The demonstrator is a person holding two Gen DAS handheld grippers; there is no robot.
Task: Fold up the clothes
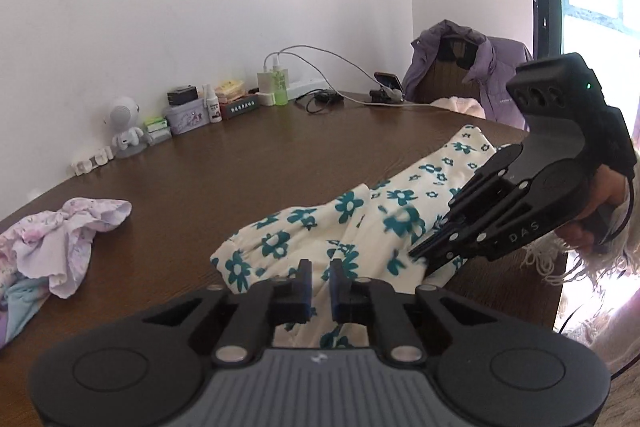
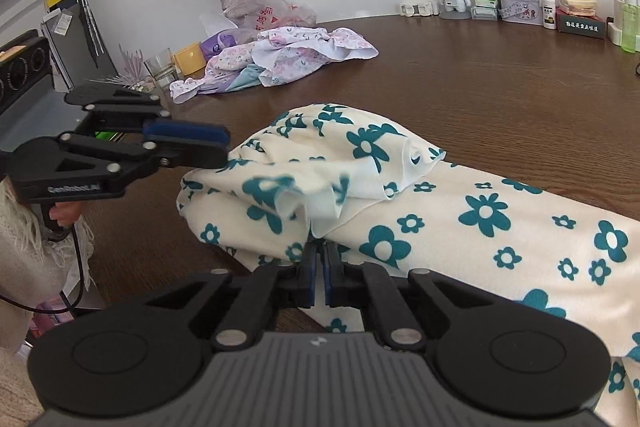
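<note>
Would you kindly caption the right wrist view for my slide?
Right gripper pinches the floral garment; left gripper grips its far edge.

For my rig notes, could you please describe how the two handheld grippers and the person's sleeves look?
Both the left gripper and the right gripper are matte black linkages with silver rivets, blue finger pads and white lettering on the side. A black cable trails from the left handle. The sleeves are fuzzy off-white knit.
</note>
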